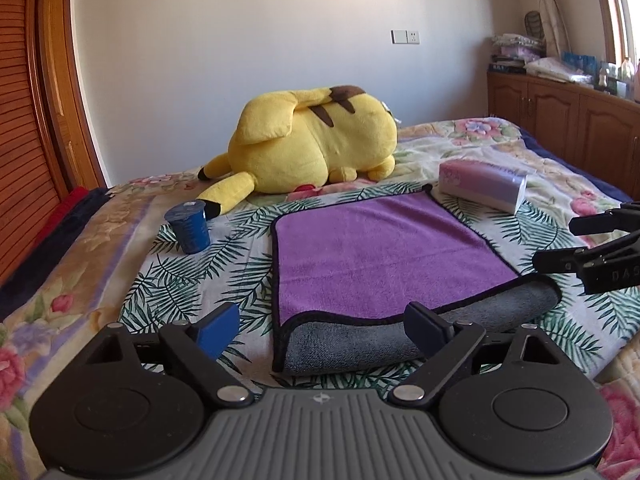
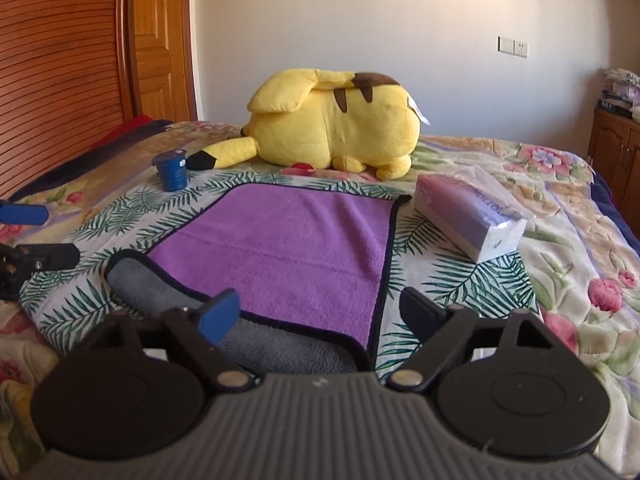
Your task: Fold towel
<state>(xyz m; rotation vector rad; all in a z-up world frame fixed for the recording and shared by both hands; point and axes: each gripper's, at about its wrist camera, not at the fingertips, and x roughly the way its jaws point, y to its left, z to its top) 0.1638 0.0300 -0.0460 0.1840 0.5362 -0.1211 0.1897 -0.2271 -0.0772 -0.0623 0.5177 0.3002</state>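
A purple towel (image 1: 384,252) with a black hem and a grey underside lies on the bed, folded over so the grey fold edge (image 1: 360,340) faces me. It also shows in the right wrist view (image 2: 288,252). My left gripper (image 1: 324,328) is open and empty, just above the towel's near left corner. My right gripper (image 2: 320,312) is open and empty above the near right corner. The right gripper shows at the right edge of the left wrist view (image 1: 588,244). The left gripper shows at the left edge of the right wrist view (image 2: 28,236).
A yellow plush toy (image 1: 316,144) lies behind the towel. A blue cup (image 1: 188,228) stands upside down at the left. A tissue pack (image 1: 484,184) lies at the right. A wooden cabinet (image 1: 568,120) stands at the far right, a wooden door (image 1: 24,120) at the left.
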